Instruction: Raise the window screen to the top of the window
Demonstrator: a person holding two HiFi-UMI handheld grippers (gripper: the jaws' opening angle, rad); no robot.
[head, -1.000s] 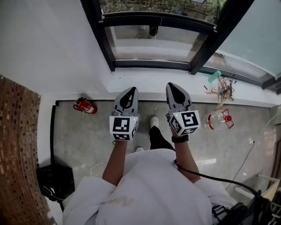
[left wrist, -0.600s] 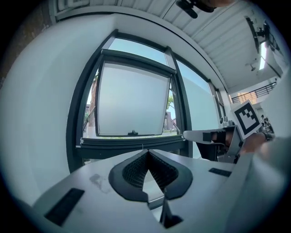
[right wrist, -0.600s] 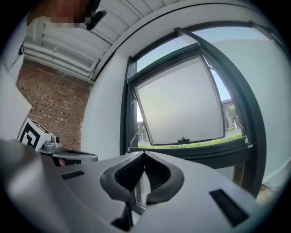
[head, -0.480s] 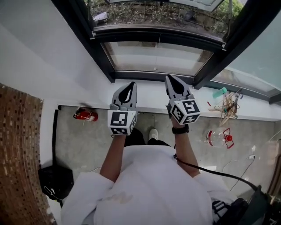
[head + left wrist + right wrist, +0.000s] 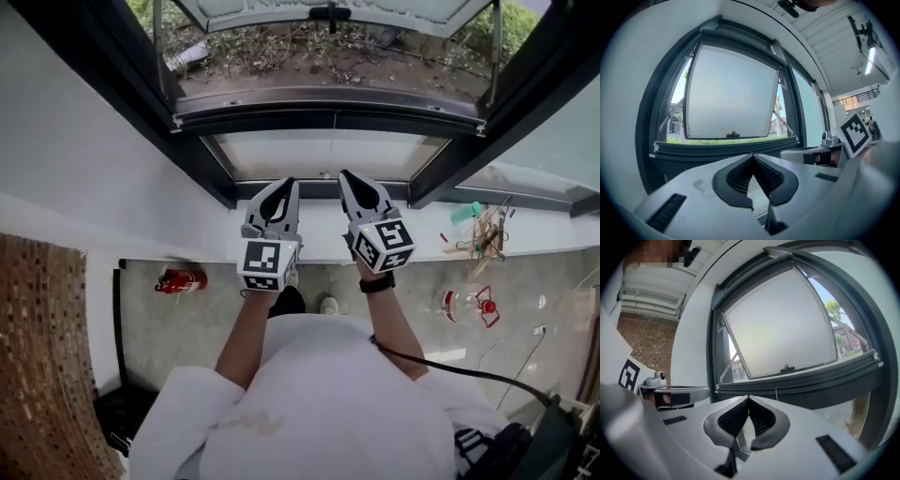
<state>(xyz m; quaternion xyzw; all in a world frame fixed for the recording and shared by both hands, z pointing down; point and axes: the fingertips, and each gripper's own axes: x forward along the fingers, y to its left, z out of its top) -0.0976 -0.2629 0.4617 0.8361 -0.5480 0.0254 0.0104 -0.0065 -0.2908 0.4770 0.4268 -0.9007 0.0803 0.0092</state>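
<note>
The window has a dark frame, and its glass sash is pushed open outward, with a handle on its lower edge. A dark horizontal rail crosses the opening above a lower fixed pane; I cannot make out any screen mesh. My left gripper and right gripper are held side by side over the white sill, pointing at the lower pane. Both are shut with nothing between the jaws. In the left gripper view the left gripper aims just below the rail. The right gripper does the same.
The white sill runs below the window, with small clutter at its right end. On the floor lie a red fire extinguisher and a clear jug with a red cap. A brick wall stands at left. A black cable trails right.
Both grippers have moved forward together from over the floor to over the sill, close to the lower pane. More of the window and open sash is in view now.
</note>
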